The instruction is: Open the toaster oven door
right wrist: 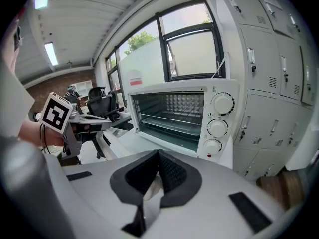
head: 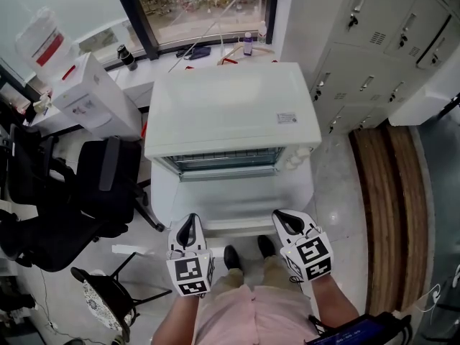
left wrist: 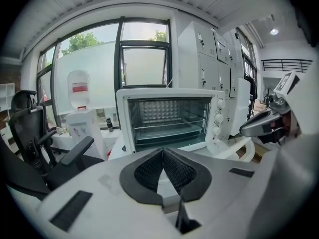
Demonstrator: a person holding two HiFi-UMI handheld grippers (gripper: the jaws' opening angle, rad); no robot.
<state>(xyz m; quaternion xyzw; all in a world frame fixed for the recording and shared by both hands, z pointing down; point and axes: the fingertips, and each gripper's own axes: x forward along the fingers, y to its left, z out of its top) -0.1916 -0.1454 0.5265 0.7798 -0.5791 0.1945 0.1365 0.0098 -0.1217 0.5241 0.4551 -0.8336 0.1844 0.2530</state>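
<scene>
The fingers (left wrist: 147, 173) of the left gripper (head: 189, 228) are seen pressed together with nothing between them, and the fingers (right wrist: 172, 172) of the right gripper (head: 286, 221) are likewise shut and empty. Both grippers are held just near of the toaster oven (head: 230, 110), which stands at the middle of the scene below the window. Its door (head: 237, 196) is already lowered flat toward the near side, and the wire rack inside is exposed, so the opening appears done.

Trouble could be caused mainly by contact with the lowered door. If it were pressed down by either gripper, the hinges could be strained or the oven tipped toward the near side. If it were nudged from beneath, it might be swung back up.

A small label (head: 287, 118) is fixed to the oven top at the right, but its print cannot be read. A red label on the water bottle (left wrist: 79, 87) at the left is also illegible. No brand can be made out beside the dials (right wrist: 218, 127).
</scene>
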